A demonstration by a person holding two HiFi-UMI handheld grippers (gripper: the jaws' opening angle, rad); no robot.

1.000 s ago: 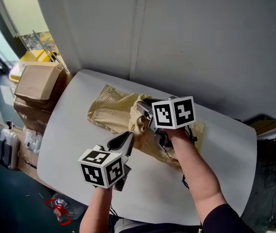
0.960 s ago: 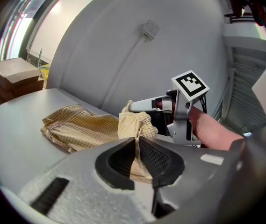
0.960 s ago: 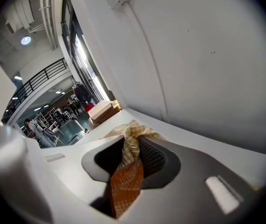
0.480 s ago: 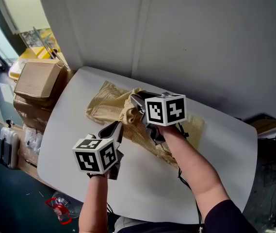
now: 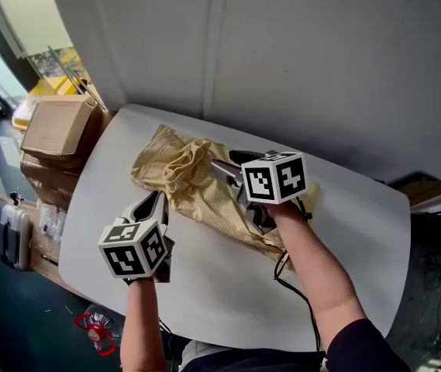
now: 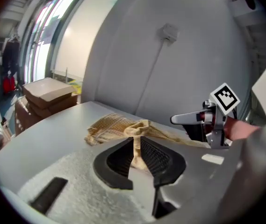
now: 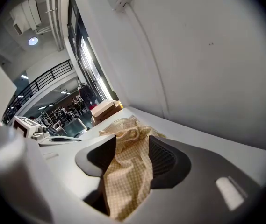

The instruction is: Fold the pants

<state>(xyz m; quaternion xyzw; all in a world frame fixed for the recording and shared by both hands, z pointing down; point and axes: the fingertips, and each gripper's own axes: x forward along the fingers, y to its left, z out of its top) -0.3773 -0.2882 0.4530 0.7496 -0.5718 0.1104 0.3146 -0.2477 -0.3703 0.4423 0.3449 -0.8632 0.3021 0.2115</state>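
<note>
The only print I am reading is the black-and-white square markers on the cubes [image 5: 276, 177]. A shut cardboard box [image 5: 59, 126] is sitting at ten o'clock off the counter [image 5: 344, 285], its contents hidden. The tan checked pants [image 5: 197, 188] are lying bunched mid-counter. My left gripper [image 6: 137, 154], at their eight o'clock, is pinching a fold in narrow jaws that have just been easing apart. My right gripper [image 7: 132, 155] has just been opening and is standing wide, with cloth draping loosely between its jaws.

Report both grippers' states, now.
Left gripper: closed on the pants, jaws just eased slightly apart.
Right gripper: open, jaws just opened wide; pants fabric lies loose between them.
</note>
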